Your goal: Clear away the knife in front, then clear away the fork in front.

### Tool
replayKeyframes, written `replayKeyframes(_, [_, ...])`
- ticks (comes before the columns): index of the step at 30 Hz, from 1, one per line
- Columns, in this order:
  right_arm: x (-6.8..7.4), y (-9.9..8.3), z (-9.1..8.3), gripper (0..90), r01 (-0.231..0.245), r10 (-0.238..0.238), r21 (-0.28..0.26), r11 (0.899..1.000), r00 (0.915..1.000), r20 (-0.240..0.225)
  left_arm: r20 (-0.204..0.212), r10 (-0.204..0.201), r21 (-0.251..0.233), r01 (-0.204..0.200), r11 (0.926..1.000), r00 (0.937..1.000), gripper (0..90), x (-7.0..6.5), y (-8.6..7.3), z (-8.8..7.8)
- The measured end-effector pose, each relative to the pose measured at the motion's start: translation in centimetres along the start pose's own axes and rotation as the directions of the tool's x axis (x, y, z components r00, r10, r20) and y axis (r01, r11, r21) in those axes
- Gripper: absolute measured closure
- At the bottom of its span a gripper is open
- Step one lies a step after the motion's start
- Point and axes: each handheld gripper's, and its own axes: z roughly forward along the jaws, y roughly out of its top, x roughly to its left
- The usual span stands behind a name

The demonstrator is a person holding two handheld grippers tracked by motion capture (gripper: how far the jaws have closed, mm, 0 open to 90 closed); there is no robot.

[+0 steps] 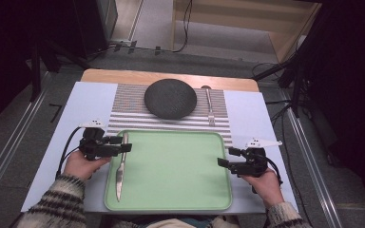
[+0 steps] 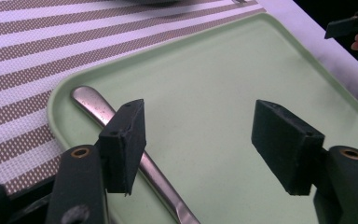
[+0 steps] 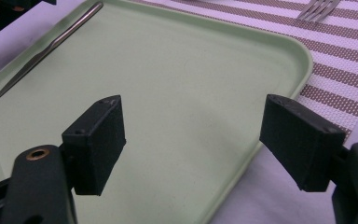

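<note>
Black, blocky pads of the left gripper (image 2: 200, 149) stand wide apart in the left gripper view, nothing pressed between them; the knife (image 2: 135, 154), smooth polished metal with a rounded handle end, lies on the tray (image 2: 223, 79) under the left-hand pad, not clamped. No earlier picture bears on it, so only this spread is told. Pale green and matt, the tray has rounded corners and a low raised rim. In the high view the knife (image 1: 121, 166) lies lengthwise along the tray's left edge, just inside the rim, handle toward the placemat (image 1: 123, 114). Right gripper (image 1: 225, 159), held at the tray's right rim, also has its jaws well apart and empty; its own view looks across the bare tray floor to the knife's pointed blade. The placemat is woven, striped brown and white. On it the high view shows a round, dark, speckled plate (image 1: 170, 98) and a fork (image 1: 209, 107) just beside it, apart. Most of the tray floor between the grippers lies open.
</note>
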Motion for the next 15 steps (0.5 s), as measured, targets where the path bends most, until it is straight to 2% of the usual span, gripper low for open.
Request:
replayKeyframes(9, [0.02, 0.20, 0.11, 20.0, 0.001, -0.001, -0.016, 1.000, 1.0000, -0.001, -0.019, 0.014, -0.010, -0.014, 0.9998, 0.9997, 35.4, -0.24, -0.38, -0.44])
replayKeyframes(15, [-0.11, 0.79, 0.31, 20.0, -0.012, 0.012, -0.029, 1.000, 0.9999, 0.009, -0.006, 0.009, -0.024, -0.009, 0.9997, 0.9999, 34.0, -0.19, -0.31, -0.57])
